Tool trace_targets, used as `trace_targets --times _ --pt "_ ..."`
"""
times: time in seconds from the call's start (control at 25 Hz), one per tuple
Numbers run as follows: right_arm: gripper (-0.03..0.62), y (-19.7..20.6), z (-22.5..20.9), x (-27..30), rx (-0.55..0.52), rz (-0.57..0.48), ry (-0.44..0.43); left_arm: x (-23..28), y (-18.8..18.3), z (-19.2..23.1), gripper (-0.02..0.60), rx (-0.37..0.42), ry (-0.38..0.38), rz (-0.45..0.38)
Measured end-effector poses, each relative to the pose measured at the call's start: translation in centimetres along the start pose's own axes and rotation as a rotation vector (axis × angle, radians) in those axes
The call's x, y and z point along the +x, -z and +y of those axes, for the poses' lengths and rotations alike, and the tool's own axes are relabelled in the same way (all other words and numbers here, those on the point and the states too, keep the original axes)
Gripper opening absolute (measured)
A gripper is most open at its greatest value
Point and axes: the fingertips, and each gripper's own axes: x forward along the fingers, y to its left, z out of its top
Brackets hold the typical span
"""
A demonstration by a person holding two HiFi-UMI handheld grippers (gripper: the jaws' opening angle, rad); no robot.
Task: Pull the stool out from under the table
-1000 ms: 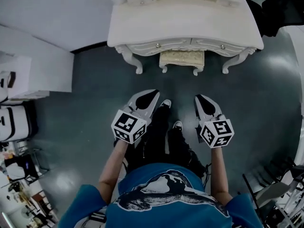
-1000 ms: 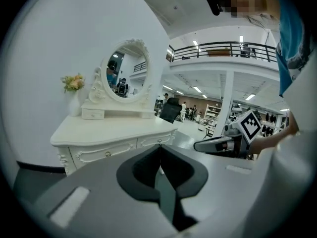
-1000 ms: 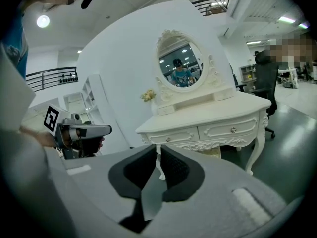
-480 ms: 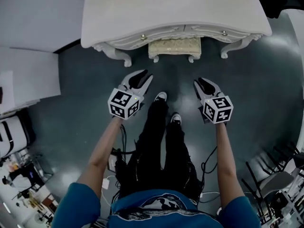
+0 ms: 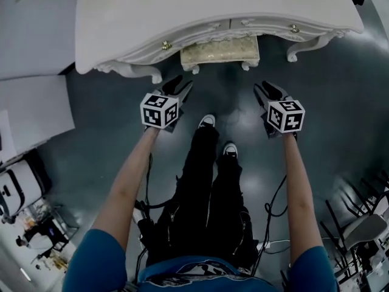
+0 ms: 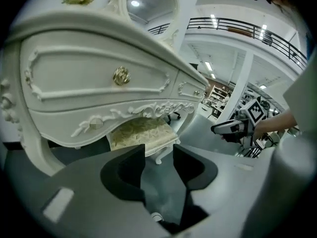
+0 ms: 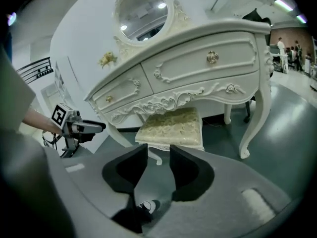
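The stool (image 5: 220,49) has a cream patterned cushion and white legs; it stands tucked under the white carved dressing table (image 5: 182,11). My left gripper (image 5: 181,85) hovers just in front of the stool's left corner, and my right gripper (image 5: 265,89) hangs off its right corner. Both point down toward it without touching. In the left gripper view the stool (image 6: 141,132) lies beyond the left gripper (image 6: 158,150). The right gripper (image 7: 159,150) faces the stool (image 7: 173,125) too. Both pairs of jaws have just been opening, and nothing is between them.
The person's legs and shoes (image 5: 206,121) stand on the dark floor between the grippers. Cables (image 5: 273,212) trail behind. A white cabinet (image 5: 30,108) stands at the left, and chairs (image 5: 358,224) at the lower right. The table's curved legs (image 7: 255,108) flank the stool.
Both grippers have dropped and moved forward toward the stool, and their jaws went from shut to open. The table and stool look nearer in the head view.
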Motion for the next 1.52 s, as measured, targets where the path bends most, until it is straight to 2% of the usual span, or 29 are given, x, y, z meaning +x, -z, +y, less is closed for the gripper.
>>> trace_targets --times 0.12,0.36,0.56,0.72,0.88,1.08,1.24,1.52 --pt "0.153 0.5 -2.6 3.5 -0.006 -0.006 0.007 3.2 1.5 2.5 0.191 -0.028 -0.022 0.010" --pt "0.197 1.7 -7.7 9.2 0.097 -0.074 0.029 8.4 4.6 8.0 0.246 -0.132 -0.093 0.001" --pt "0.278 2.0 -11.2 13.1 0.198 -0.125 0.030 11.2 6.1 12.2 0.287 -0.231 -0.125 -0.028" --pt "0.326 1.2 -13.4 15.6 0.268 -0.162 0.018 13.5 7.7 14.7 0.344 -0.350 -0.124 -0.021" --pt "0.356 1.1 -14.3 17.7 0.294 -0.132 0.011 15.1 7.9 15.3 0.380 -0.513 -0.088 -0.079" --pt "0.371 1.0 -14.4 18.4 0.365 -0.143 -0.027 16.4 7.6 15.1 0.391 -0.536 -0.021 -0.091" --pt "0.328 1.3 -14.0 18.4 0.404 -0.138 -0.062 16.6 7.7 14.6 0.364 -0.582 0.058 -0.098" --pt "0.298 2.4 -13.6 17.6 0.413 -0.086 -0.025 16.0 8.2 14.3 0.367 -0.561 -0.002 -0.107"
